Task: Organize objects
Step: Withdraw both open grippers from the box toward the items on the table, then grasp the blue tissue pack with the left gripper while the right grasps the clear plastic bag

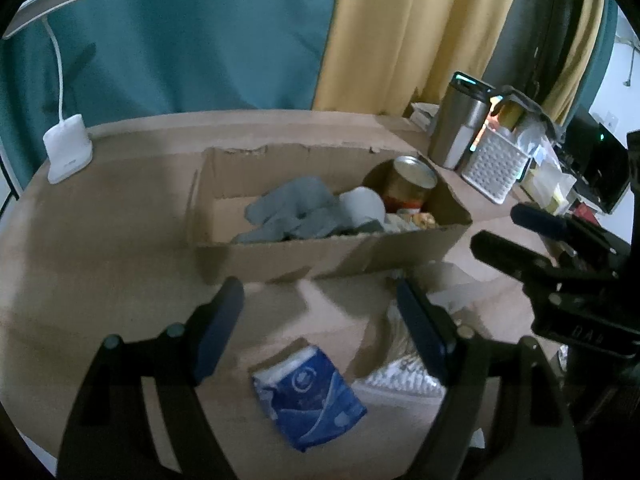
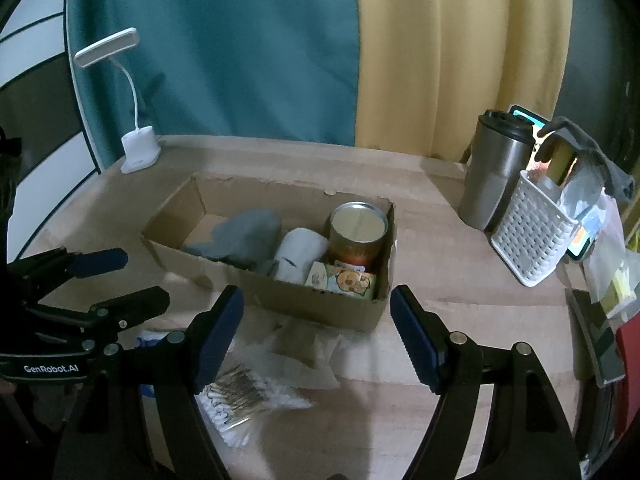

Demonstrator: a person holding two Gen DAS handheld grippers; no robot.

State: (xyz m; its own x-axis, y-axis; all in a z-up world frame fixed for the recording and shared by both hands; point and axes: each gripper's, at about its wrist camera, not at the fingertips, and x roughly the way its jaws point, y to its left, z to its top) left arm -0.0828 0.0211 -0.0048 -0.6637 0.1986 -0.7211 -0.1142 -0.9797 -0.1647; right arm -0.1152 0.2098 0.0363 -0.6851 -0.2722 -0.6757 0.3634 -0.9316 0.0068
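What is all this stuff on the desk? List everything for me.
Open cardboard box: one, brown, desk centre.
Crumpled cloth: one, grey, inside box, left.
Paper roll: one, white, inside box, middle.
Metal-lidded tin can: one, orange label, inside box, right.
Cartoon-printed packet: one, pale, in front of can.
Blue tissue pack: one, blue-white, desk front.
Clear plastic bags: several, before box.
Clip lamp: one, white, back left.
Steel travel mug: one, silver, right.
Perforated basket: one, white, right.
Left gripper: black, open.
Right gripper: black, open.
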